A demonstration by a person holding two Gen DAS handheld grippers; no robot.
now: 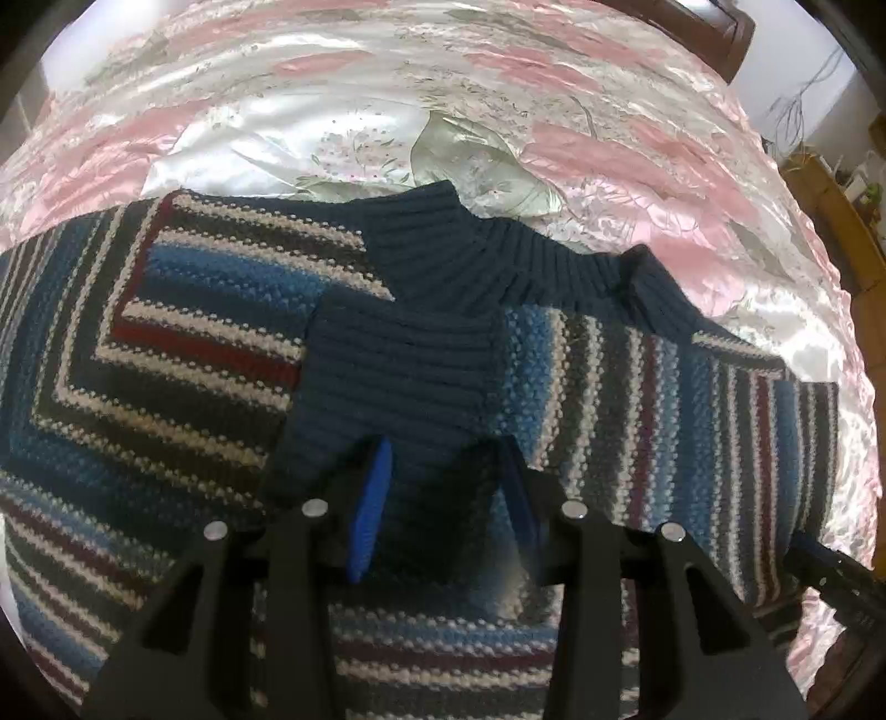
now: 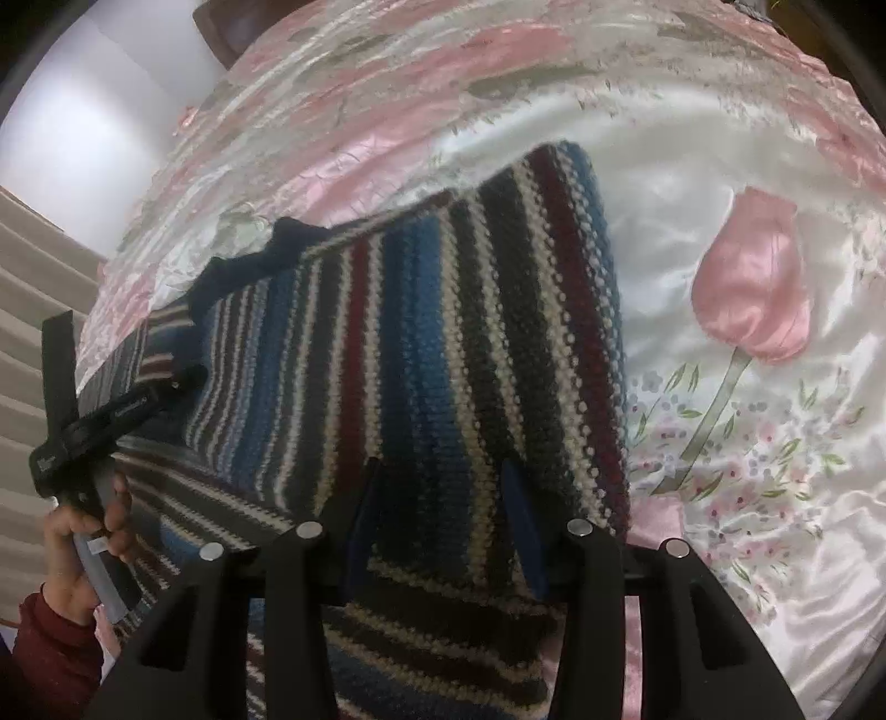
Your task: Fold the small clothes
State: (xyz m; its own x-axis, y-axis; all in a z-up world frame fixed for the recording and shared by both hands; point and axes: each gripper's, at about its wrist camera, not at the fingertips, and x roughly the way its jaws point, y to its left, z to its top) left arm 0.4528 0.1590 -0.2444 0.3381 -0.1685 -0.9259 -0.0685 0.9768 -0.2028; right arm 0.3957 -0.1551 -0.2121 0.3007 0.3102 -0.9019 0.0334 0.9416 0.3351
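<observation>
A knitted sweater (image 1: 194, 332) striped in blue, white, dark grey and maroon lies on the bed, with a dark blue ribbed collar (image 1: 443, 243). One sleeve is folded in over the body, and its dark blue ribbed cuff (image 1: 398, 365) reaches between the fingers of my left gripper (image 1: 443, 482), which stands open low over it. In the right wrist view a folded side of the sweater (image 2: 443, 304) lies between the spread fingers of my right gripper (image 2: 443, 498), also open. A hand (image 2: 72, 554) in a red sleeve holds the left gripper's handle (image 2: 94, 426) at the sweater's far side.
A shiny pink and white floral satin bedspread (image 2: 720, 166) covers the bed under the sweater. A dark wooden headboard (image 1: 720, 27) rises at the far end. Wooden furniture (image 1: 847, 221) stands beyond the bed's right edge. A beige curtain (image 2: 33, 310) hangs at the left.
</observation>
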